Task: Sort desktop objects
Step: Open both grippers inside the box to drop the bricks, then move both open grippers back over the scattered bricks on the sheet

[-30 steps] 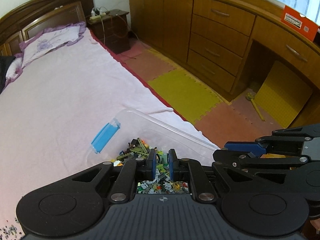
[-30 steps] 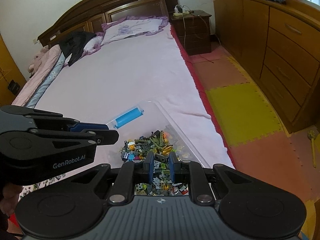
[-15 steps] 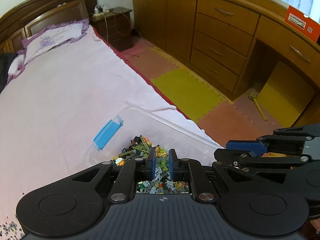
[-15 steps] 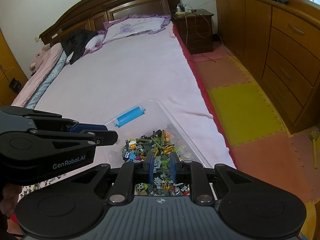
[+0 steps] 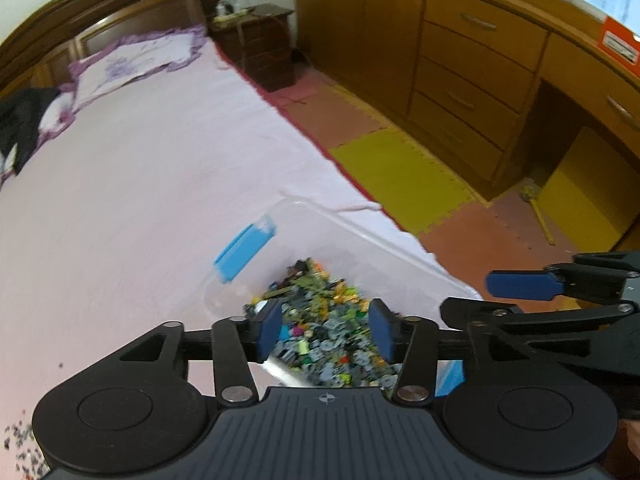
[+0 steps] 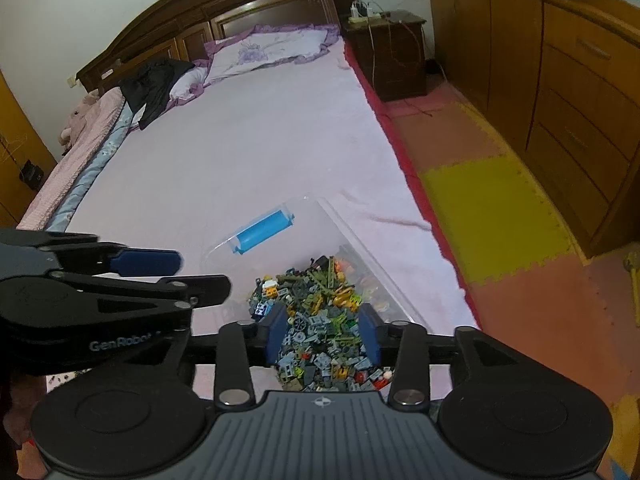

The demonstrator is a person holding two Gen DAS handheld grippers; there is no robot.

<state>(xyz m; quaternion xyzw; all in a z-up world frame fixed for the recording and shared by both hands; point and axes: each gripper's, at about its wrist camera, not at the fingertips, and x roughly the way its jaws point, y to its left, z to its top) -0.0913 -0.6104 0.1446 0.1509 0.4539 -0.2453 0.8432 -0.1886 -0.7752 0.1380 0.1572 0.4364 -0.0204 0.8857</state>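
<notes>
A clear plastic bin (image 5: 360, 236) with a blue latch (image 5: 244, 254) lies on the pink bed and holds a heap of small mixed-colour building bricks (image 5: 320, 320). The same bin (image 6: 360, 248), its blue latch (image 6: 262, 232) and the bricks (image 6: 320, 320) show in the right wrist view. My left gripper (image 5: 325, 330) is open and empty just above the near end of the brick heap. My right gripper (image 6: 323, 332) is open and empty over the same heap. Each gripper shows at the side of the other's view.
The pink bed sheet (image 6: 248, 152) stretches ahead to pillows (image 6: 276, 48) and a dark headboard. Wooden drawers (image 5: 472, 80) and foam floor mats (image 5: 400, 176) lie to the right. Loose small bricks (image 5: 20, 440) are scattered on the bed at the near left.
Both grippers have opened from shut. The left wrist view has swung so the bin sits more central, with some motion blur.
</notes>
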